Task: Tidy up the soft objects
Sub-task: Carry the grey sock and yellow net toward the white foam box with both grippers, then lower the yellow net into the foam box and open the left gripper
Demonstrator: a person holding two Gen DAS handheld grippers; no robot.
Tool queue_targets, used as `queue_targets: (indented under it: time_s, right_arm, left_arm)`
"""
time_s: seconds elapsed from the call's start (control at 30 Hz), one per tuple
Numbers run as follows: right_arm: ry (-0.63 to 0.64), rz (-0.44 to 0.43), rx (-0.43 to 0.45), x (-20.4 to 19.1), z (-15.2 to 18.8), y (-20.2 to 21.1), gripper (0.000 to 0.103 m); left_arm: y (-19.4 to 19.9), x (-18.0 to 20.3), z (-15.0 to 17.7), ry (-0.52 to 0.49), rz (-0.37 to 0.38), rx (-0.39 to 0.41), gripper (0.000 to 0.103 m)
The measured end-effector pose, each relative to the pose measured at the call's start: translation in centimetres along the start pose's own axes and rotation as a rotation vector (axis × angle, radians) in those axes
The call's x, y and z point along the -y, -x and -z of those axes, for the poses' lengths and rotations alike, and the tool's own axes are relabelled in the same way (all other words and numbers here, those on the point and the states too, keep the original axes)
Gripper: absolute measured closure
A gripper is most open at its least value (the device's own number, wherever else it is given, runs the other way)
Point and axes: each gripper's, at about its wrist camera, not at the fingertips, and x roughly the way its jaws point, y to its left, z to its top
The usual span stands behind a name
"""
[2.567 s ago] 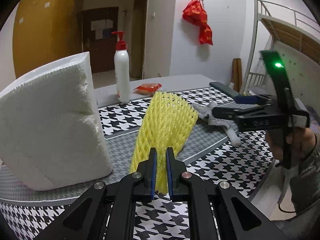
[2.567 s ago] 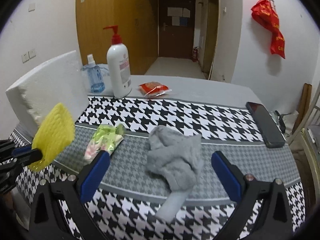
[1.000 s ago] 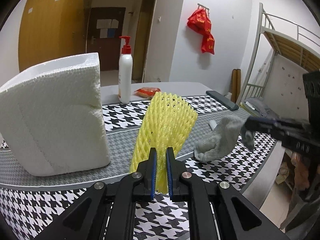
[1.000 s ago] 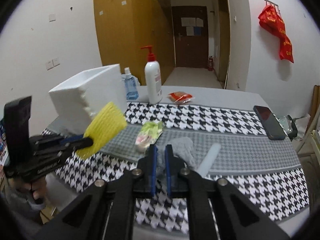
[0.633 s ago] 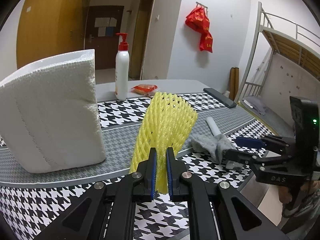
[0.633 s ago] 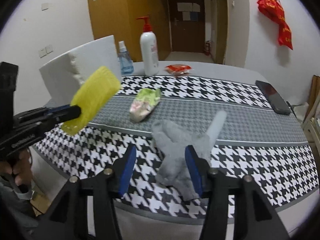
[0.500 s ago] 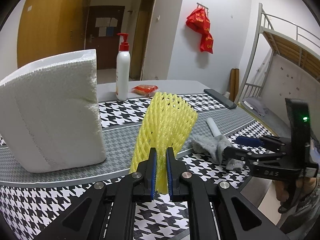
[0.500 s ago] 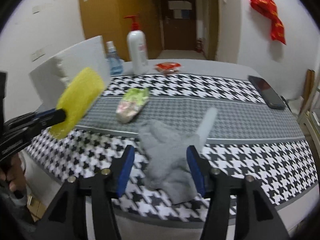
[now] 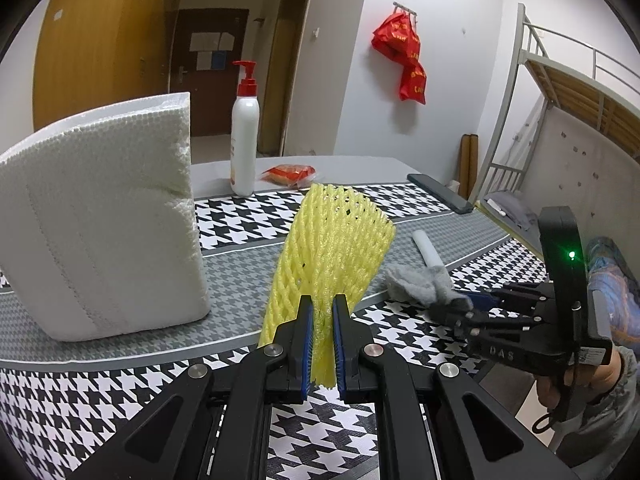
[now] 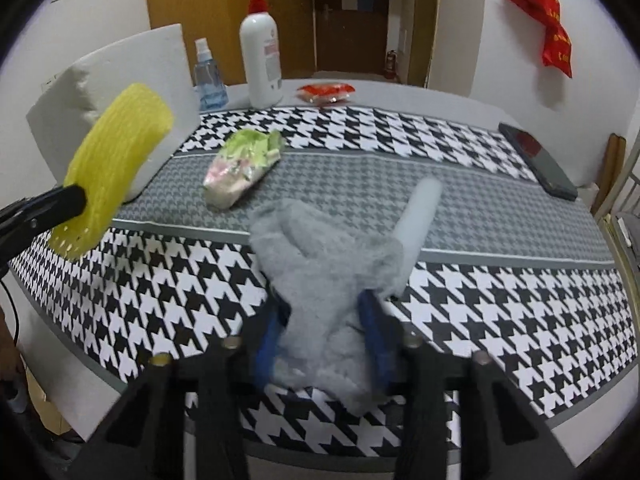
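My left gripper [image 9: 321,332] is shut on a yellow foam fruit net [image 9: 334,248] and holds it above the near-left table edge; the net also shows in the right wrist view [image 10: 116,164]. A grey sock [image 10: 324,272] lies on the houndstooth cloth near the front edge, also seen in the left wrist view [image 9: 420,282]. My right gripper [image 10: 324,328] has its blue pads [image 10: 376,340] on either side of the sock, jaws partly closed; the picture is blurred. A white foam tube [image 10: 418,208] lies beside the sock. A green and pink wrapped pack [image 10: 240,170] lies further back.
A white foam block [image 9: 100,216] stands at the left. A white pump bottle [image 10: 260,64], a small blue spray bottle [image 10: 208,80] and a red snack packet [image 10: 326,92] are at the back. A black phone [image 10: 540,164] lies at the right edge.
My right gripper lifted the sock, set it down near the front edge and opened; its jaws now narrow around the sock again. My left gripper keeps holding the net almost still.
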Motion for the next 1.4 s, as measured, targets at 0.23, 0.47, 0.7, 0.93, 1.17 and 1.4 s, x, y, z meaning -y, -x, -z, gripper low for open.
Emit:
queue_targets:
  time_s: [0.23,0.47,0.7,0.93,1.17,1.4]
  right_arm:
    - [-0.045,-0.041,0.044,1.0,-0.3,0.9,0.082]
    - [-0.054,-0.08,0.15,0.9,-1.3,4.1,0.082]
    - [-0.051,-0.095,0.232,0.2,-2.0,6.4,0.082]
    - [-0.058,-0.112,0.323,-0.2,-3.2,8.3,0.082]
    - [-0.073,-0.129,0.372,-0.4,-4.8,9.5,0.082]
    - [-0.065,-0.152,0.419,-0.8,-6.8,10.9,0.082]
  left_arm:
    - [0.5,0.0,-0.3,-0.003,-0.006,0.015,0.093]
    - [1.8,0.5,-0.9,-0.026,-0.008,0.05,0.093]
    - [3.3,0.7,-2.2,-0.044,-0.016,0.091,0.093]
    - [4.8,0.7,-4.1,-0.065,-0.012,0.138,0.093]
    - [5.4,0.6,-6.3,-0.07,-0.063,0.17,0.093]
    - [6.4,-0.4,-8.1,-0.06,-0.096,0.217,0.093]
